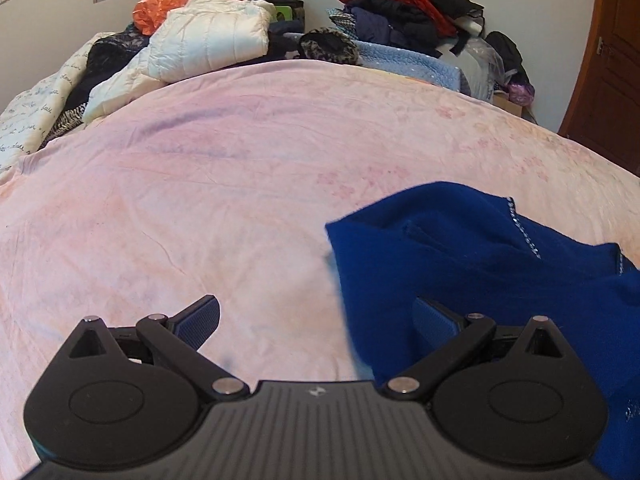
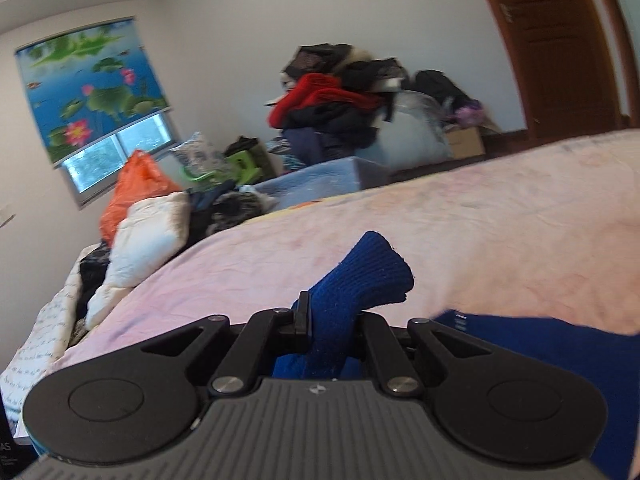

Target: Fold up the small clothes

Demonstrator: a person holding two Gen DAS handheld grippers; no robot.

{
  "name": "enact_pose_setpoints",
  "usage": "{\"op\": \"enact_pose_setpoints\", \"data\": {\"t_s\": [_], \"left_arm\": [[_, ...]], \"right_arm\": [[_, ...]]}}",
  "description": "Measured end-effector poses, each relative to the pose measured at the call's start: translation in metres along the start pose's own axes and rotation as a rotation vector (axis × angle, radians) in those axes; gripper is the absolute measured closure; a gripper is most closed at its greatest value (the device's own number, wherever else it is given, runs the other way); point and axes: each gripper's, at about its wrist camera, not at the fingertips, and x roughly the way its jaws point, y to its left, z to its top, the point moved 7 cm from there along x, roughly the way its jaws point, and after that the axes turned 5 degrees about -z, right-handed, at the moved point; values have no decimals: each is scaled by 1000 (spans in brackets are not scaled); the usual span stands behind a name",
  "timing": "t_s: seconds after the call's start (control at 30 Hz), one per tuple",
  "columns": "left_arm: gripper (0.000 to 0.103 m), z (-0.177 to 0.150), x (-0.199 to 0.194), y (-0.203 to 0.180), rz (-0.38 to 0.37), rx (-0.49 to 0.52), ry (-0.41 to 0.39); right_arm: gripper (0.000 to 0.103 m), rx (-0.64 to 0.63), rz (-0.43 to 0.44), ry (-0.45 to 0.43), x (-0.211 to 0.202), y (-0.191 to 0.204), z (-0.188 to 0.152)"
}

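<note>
Cursive handwriting is printed in dark script across the white quilt [image 1: 30, 108] at the left edge of the bed, but the words are too small and slanted to read; the same script shows on the quilt [image 2: 38, 344] in the right wrist view, also illegible. At the lower left corner of that view, white capitals "AS" stand on a dark object [image 2: 7, 450], cut off by the frame. Each gripper body bears a small pale logo mark, no letters.
</note>
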Motion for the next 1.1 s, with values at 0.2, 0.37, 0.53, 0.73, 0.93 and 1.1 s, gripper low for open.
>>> {"op": "enact_pose_setpoints", "data": {"t_s": [0.2,0.37,0.53,0.73,0.93,1.1], "left_arm": [[0,-10,-1,-22,-24,58,21],[0,-22,4,-40,-35,99,41],[0,-28,7,-47,-15,139,49],[0,-26,3,-42,-7,133,44],[0,-27,-9,-24,-1,119,37],[0,-27,-27,1,-7,89,31]], "right_arm": [[90,-32,-126,16,-23,-53,-27],[82,23,-165,90,-21,-88,-55],[62,168,-174,127,-19,-120,-71],[77,389,-110,90,-23,-152,-73],[92,346,-179,23,-32,-163,-65],[75,196,-328,41,-36,-163,-62]]}}
